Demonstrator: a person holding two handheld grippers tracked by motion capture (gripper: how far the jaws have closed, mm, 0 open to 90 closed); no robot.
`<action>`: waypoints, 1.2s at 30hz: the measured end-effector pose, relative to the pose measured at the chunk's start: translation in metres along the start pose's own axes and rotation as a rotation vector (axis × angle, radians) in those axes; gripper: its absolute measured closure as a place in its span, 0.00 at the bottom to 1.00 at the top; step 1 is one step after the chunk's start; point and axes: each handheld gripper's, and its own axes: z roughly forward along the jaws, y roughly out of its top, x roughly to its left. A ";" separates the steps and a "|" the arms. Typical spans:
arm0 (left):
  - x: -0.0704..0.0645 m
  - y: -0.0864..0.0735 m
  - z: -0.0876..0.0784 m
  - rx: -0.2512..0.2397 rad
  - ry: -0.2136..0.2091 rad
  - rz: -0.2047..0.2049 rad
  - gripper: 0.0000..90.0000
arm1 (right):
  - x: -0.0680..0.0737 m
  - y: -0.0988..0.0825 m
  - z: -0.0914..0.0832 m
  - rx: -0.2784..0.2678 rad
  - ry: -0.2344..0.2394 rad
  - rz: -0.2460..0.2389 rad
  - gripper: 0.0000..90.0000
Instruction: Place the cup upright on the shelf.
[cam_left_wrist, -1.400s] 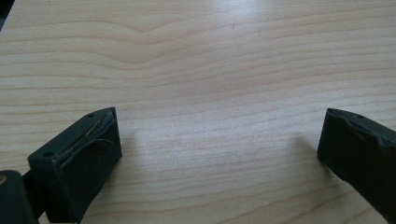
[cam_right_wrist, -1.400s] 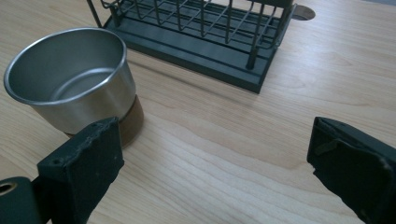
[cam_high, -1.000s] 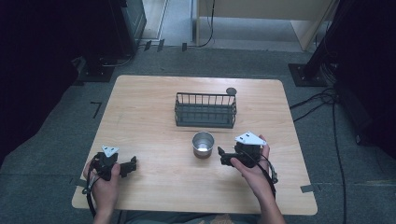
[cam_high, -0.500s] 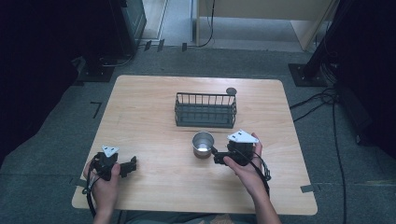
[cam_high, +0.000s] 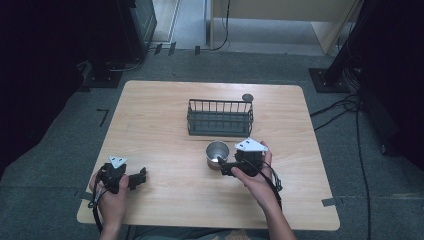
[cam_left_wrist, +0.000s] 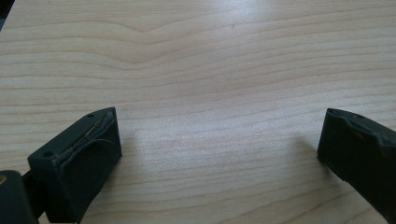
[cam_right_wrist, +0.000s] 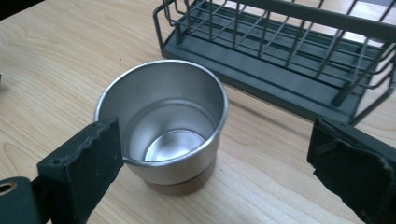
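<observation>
**Right jaws spread at the rim of the steel cup**

Nearest the person, the left gripper (cam_high: 135, 178) sits low over the bench (cam_high: 165, 125), well off to the left of the steel cup (cam_high: 217, 153) and closer to the bench's front edge. Its jaws are spread wide, with bare wood grain between them in the left gripper view.

The cup stands upright on its base near the middle of the bench, its long axis vertical and its mouth facing up. The right gripper view looks into it: the inside is bare polished metal with nothing in it.

The right gripper (cam_high: 224, 166) is just right of the cup and points toward it. Its jaws are spread apart and grip nothing. In the right gripper view one jaw overlaps the cup's near rim, though contact cannot be told; the other jaw stands well clear of the cup.

Just behind the cup is the dark wire basket (cam_high: 220, 118), standing level and empty, its long side running across the bench. A small dark round disc (cam_high: 247, 97) lies beyond the cup, by the basket's far right corner.
</observation>
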 end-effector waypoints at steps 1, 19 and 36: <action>0.000 0.000 0.000 0.000 0.000 0.000 0.00 | 0.001 0.000 0.001 0.000 0.004 -0.001 0.03; 0.000 0.000 0.000 0.000 0.000 0.000 0.00 | 0.019 0.002 0.017 0.011 0.048 -0.010 0.03; 0.000 0.000 0.000 0.000 0.000 0.000 0.00 | 0.032 0.002 0.036 0.024 -0.001 -0.031 0.06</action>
